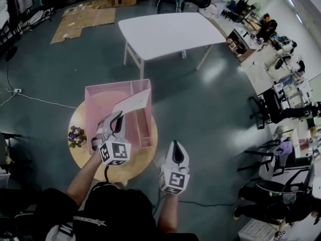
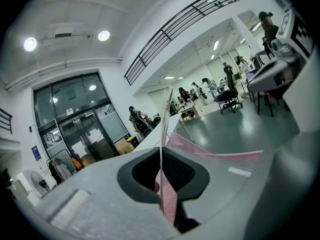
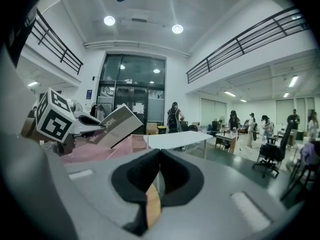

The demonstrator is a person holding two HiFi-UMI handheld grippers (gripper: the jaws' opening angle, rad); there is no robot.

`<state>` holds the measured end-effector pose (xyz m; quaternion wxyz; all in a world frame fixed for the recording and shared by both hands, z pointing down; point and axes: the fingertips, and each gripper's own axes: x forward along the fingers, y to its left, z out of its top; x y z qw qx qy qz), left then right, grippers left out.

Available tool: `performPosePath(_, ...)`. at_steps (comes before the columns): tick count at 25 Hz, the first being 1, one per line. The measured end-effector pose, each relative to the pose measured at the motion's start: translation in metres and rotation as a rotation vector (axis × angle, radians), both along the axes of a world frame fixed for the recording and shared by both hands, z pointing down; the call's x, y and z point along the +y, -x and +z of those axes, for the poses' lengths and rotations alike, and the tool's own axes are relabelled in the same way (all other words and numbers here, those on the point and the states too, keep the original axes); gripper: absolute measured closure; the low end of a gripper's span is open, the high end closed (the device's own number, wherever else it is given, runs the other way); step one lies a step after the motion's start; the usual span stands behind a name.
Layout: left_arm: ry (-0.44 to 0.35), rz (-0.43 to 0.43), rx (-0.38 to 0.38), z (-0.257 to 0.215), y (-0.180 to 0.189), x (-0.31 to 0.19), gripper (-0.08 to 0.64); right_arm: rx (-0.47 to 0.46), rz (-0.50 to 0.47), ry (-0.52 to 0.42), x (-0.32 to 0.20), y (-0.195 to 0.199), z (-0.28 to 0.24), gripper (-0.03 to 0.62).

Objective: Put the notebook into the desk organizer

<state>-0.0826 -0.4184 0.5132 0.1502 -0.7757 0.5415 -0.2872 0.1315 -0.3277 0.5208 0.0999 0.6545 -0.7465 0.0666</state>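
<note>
L gripper pinched on notebook edge. Book tilted, over pink desk organizer toward its 3 o'clock side. Can't tell if it touches inside. Judged mid-insertion, not seated yet. Left to do: lower into a slot, let go. R gripper at organizer's 4 o'clock, past round table edge, jaws together, empty.

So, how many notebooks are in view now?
1 notebook, held by the left gripper, tilted over the pink organizer on the round table. Others may hide inside it.
</note>
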Motion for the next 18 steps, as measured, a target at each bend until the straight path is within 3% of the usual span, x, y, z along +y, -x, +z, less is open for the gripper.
performPosePath(6, 0.006, 0.092, -0.099, 0.007, -0.027, 0.003, 0.540, 0.008, 0.017, 0.011, -0.001, -0.007, 0.001, 0.586)
performPosePath(18, 0.061, 0.183, -0.152, 0.036, -0.048, 0.017, 0.509, 0.001, 0.031, 0.033, 0.008, -0.012, 0.012, 0.586)
